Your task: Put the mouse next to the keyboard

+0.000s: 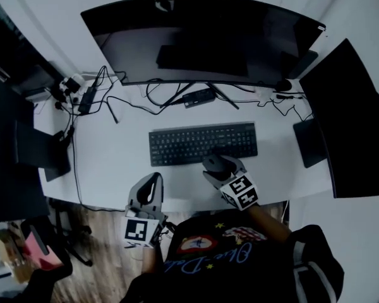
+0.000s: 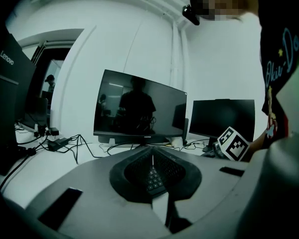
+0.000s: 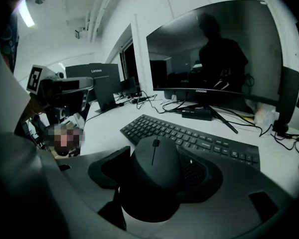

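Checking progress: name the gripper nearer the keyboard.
Right. The right gripper, clamping the mouse, sits at the front edge of the keyboard; the left gripper hangs at the desk edge.

The mouse (image 3: 152, 176) is dark, smooth and rounded, with a small scroll wheel and a thin seam running back from it along the middle. It sits upright between the jaws of the right gripper (image 3: 157, 173), clamped by its sides, wheel end pointing towards the keyboard (image 3: 189, 136). Seen from the head view, the mouse (image 1: 215, 163) is just beside the keyboard's near edge, right of its middle; whether it rests on the desk cannot be told. The keyboard (image 1: 203, 143) is black, low and full-width with a number pad, lying flat, its long side running left to right.
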A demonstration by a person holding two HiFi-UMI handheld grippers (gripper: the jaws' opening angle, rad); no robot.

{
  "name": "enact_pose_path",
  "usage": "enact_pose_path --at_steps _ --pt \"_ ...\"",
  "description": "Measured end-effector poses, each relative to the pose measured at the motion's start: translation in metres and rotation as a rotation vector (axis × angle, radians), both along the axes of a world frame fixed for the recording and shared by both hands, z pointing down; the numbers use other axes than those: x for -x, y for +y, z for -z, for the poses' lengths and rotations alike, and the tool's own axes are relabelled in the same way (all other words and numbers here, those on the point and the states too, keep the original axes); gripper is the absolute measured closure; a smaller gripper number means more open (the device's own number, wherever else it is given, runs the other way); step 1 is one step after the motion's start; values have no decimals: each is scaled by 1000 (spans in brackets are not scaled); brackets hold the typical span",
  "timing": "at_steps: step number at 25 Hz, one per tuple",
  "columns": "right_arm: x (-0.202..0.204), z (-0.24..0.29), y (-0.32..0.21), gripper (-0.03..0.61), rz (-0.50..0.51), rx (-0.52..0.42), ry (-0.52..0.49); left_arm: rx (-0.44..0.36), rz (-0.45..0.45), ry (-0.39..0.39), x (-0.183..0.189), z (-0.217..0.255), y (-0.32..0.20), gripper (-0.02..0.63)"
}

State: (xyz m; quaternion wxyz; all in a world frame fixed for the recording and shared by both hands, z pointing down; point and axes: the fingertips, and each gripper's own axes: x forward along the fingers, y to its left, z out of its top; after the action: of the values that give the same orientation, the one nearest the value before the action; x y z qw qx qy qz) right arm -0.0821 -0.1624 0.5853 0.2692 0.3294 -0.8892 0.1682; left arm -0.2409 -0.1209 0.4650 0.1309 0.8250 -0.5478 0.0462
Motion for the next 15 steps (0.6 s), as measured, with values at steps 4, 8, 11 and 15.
enact_pose_path --at_steps 4,8,11,15 --pt "-32 18 -10 296 -104 -14 -23 -1 -46 6 -15 -3 -15 610" --pt "-75 33 -21 296 -218 -33 -38 3 -106 0 -39 -2 -30 609" --pt "-115 40 -33 296 -296 -71 -17 -8 -140 -5 -60 5 -41 609" --pt "-161 44 -48 296 -370 -86 -8 -7 -154 -13 -84 10 -51 611"
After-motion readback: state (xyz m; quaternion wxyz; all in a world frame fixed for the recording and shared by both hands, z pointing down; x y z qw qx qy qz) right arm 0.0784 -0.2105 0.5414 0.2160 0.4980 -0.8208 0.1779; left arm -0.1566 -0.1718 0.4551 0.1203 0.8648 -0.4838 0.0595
